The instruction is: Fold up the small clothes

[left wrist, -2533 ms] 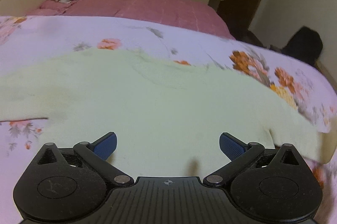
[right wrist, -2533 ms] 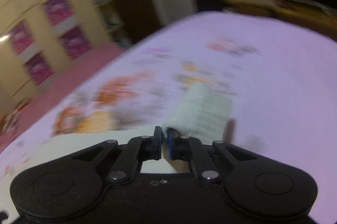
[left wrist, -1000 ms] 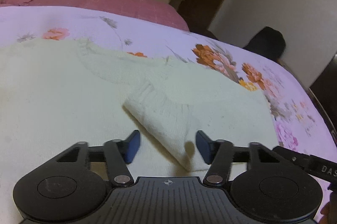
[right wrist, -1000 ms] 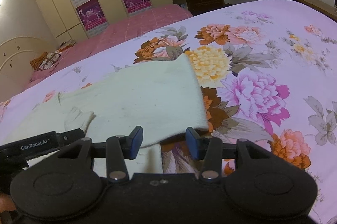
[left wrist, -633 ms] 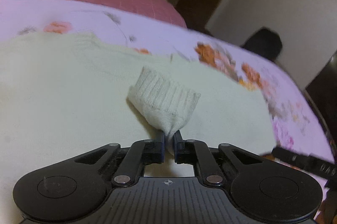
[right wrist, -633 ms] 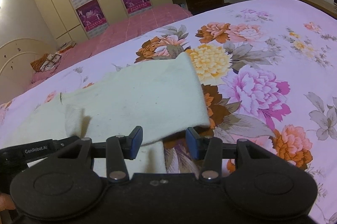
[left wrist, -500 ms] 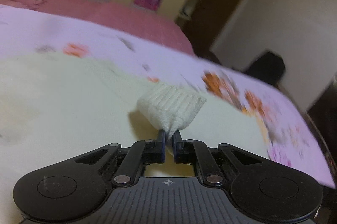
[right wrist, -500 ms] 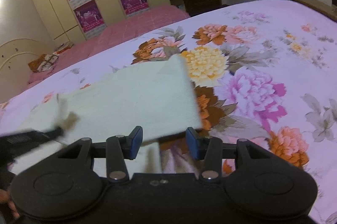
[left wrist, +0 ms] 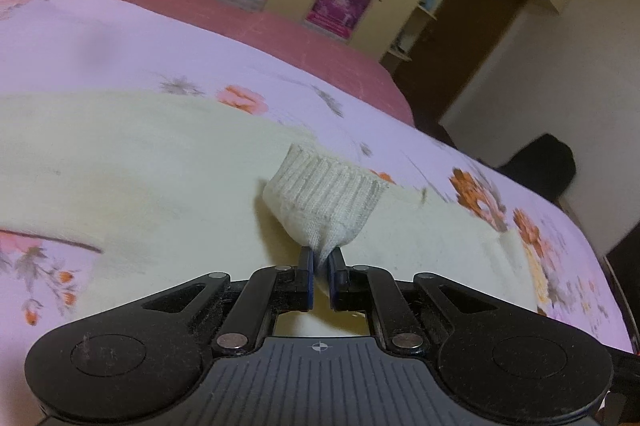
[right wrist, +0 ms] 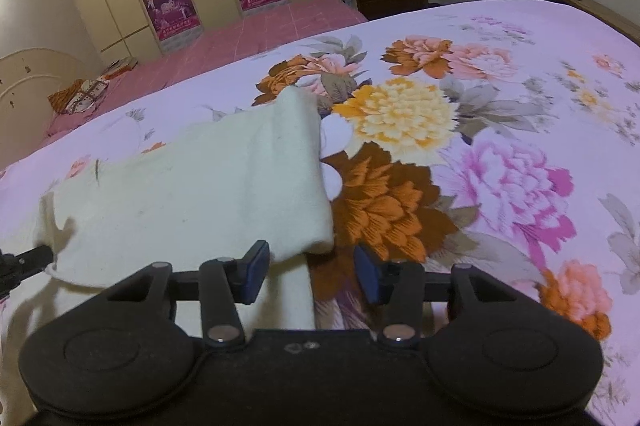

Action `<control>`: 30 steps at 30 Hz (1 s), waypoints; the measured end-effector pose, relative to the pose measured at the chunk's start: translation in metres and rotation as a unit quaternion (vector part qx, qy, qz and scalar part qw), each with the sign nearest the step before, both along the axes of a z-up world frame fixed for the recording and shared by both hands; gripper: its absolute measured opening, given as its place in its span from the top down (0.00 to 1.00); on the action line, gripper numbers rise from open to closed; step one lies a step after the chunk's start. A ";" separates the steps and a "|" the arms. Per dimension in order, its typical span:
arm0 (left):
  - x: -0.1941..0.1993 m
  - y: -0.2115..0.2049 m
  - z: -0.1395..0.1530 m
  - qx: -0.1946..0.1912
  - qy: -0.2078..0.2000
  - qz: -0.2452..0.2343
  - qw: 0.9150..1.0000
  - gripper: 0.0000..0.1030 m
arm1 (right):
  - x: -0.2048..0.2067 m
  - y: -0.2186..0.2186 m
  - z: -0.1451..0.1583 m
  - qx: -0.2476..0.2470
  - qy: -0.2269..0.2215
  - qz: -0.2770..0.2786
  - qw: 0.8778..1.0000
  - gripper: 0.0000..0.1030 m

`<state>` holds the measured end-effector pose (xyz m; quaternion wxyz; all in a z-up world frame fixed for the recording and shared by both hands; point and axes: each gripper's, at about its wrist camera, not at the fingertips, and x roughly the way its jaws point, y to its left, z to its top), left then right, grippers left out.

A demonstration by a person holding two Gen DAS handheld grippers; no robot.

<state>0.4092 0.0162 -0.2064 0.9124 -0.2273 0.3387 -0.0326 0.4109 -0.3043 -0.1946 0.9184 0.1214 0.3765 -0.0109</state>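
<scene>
While the left gripper (left wrist: 321,268) pinches the ribbed sleeve cuff (left wrist: 326,187) of the cream sweater (left wrist: 140,161), with its two blue pads pressed tight on the knit, the cuff stands up a bit above the flat body of the sweater. The sweater lies spread on the flowered bedspread (right wrist: 520,73), and it runs along the near edge of the bed. In the right wrist view, one part of the sweater is already folded over, and its fold edge (right wrist: 320,185) lies next to the big orange and yellow flowers. The right gripper (right wrist: 311,270) is spread apart and holds nothing. It hovers just above the near corner of that folded part, and the cloth sits between its pads but they do not press on it. The step in hand looks like folding the sleeve in over the body. I think the next move needs the left gripper to carry the cuff across the sweater, lay it down flat, and only then let go. The knit is soft and floppy, so it could bunch up if it is pulled too fast. The right gripper may need to hold the folded side down so it does not slide.
</scene>
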 end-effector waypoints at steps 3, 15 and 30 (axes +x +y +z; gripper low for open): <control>0.002 0.006 -0.009 0.004 0.016 0.009 1.000 0.93 | 0.004 0.002 0.002 -0.003 -0.007 0.003 1.000 0.57; -0.028 0.020 0.016 0.000 -0.006 0.022 1.000 0.93 | 0.018 0.011 0.014 -0.029 -0.023 0.026 0.999 0.62; 0.008 0.015 -0.006 -0.037 0.054 0.002 0.998 0.24 | 0.062 0.038 0.005 -0.051 0.008 0.059 0.997 0.63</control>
